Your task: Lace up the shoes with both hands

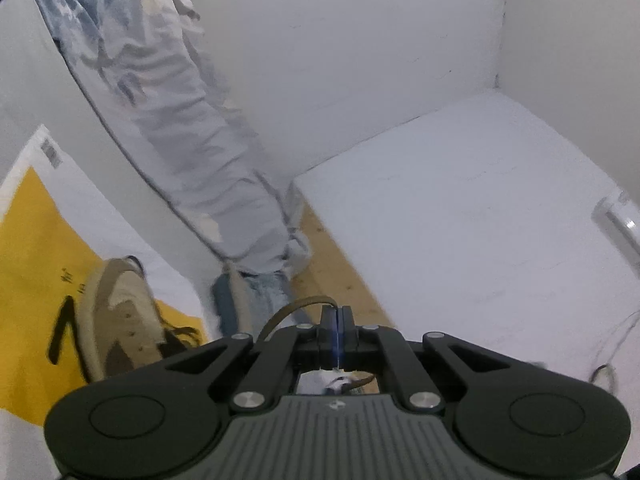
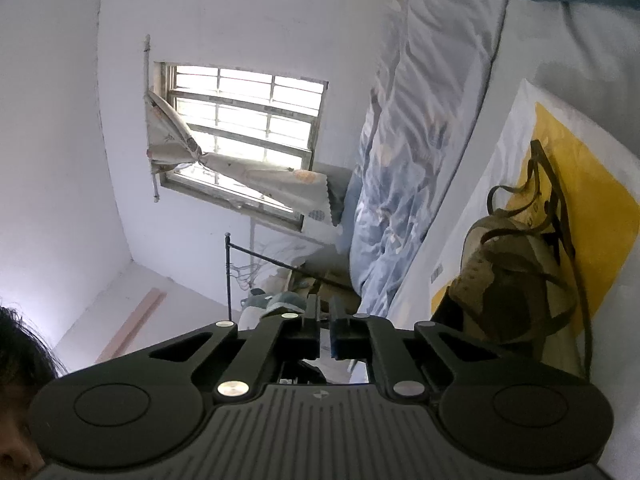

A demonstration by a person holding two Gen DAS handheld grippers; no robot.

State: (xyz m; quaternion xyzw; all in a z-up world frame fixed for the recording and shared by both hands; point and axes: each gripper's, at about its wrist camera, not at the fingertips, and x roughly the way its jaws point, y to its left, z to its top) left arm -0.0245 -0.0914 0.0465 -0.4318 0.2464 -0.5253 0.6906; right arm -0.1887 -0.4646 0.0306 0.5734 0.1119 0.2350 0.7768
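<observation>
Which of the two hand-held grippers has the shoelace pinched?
The left hand-held gripper: its jaws are shut on the brown shoelace, which loops out from its fingertips. The right hand-held gripper has nothing visible between its fingers.

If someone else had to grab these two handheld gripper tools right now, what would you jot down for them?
Left gripper: shut on the brown lace, which loops from its tips back toward the shoe.
Right gripper: fingers nearly together, a narrow gap showing, nothing visible between them.
Shoe: tan and brown, lying on the yellow and white sheet. In the right wrist view its laces hang loose in big loops.
Done: one lace end is picked up. Several eyelets look empty.
Left: probably threading the lace through the remaining eyelets and pulling it snug. The right gripper needs to take the other lace end first.
</observation>
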